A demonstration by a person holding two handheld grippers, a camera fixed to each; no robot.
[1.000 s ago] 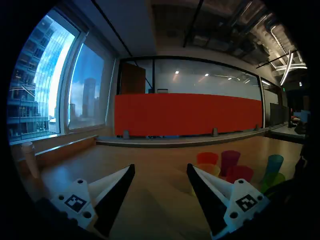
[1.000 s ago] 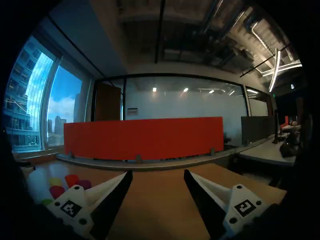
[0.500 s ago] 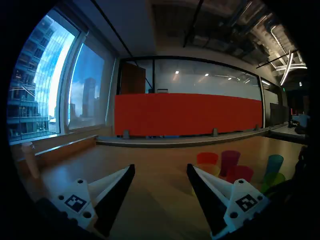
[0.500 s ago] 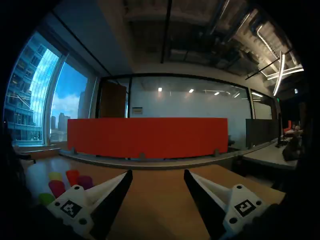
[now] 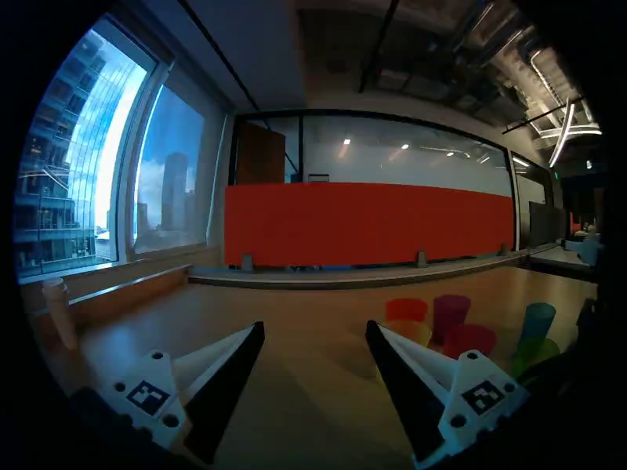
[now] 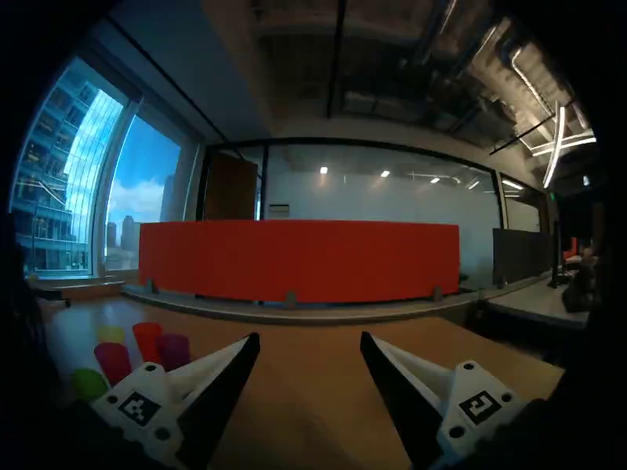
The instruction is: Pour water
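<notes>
Several coloured plastic cups stand in a cluster on the wooden table (image 5: 313,329): a red cup (image 5: 406,309), a purple cup (image 5: 451,310), a crimson cup (image 5: 469,338), a teal cup (image 5: 538,323) and a green cup (image 5: 541,352) in the left gripper view, to the right of my left gripper (image 5: 313,348). That gripper is open and holds nothing. In the right gripper view the same cluster sits at the left: a red cup (image 6: 146,339), a purple cup (image 6: 173,349), a crimson cup (image 6: 114,360), a green cup (image 6: 89,383). My right gripper (image 6: 309,356) is open and empty above the table (image 6: 313,360).
A long red partition (image 5: 368,223) on a grey ledge closes the table's far side. Tall windows (image 5: 94,180) line the left wall. A pale slim cup (image 5: 58,309) stands near the left window sill. Another desk (image 6: 533,301) lies to the right.
The right gripper view has risen and swung a little toward the cups, which now stand larger at the left. The left gripper has barely moved.
</notes>
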